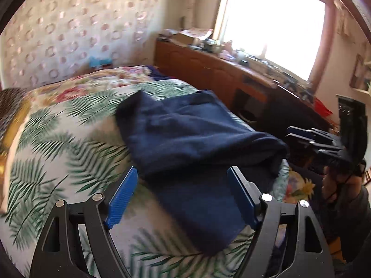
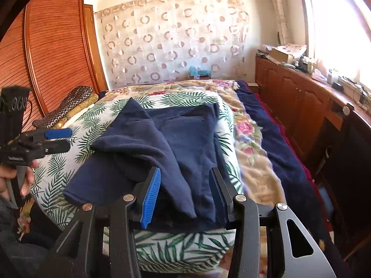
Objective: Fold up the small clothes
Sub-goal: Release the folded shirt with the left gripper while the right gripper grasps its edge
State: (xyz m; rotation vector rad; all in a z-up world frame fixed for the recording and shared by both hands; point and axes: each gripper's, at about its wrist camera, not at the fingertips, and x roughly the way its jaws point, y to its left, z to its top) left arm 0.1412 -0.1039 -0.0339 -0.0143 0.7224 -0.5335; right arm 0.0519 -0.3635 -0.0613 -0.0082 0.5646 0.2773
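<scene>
Navy garment [image 2: 167, 143], partly folded, lying on leaf-print cushion [image 2: 185, 247], near front edge. Left gripper [image 1: 180, 199] with jaws wide apart, holding nothing. Right gripper [image 2: 185, 197] half apart above garment, not clamping.

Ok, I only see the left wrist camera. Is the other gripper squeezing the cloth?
Observer: No. The right gripper is open; the cloth just lies in the gap between its fingers.
Operator: Who holds my gripper?
Observer: A hand grips the left gripper from below.
Operator: And what's behind it?
Observer: A slatted wooden door, beside the bed.
</scene>
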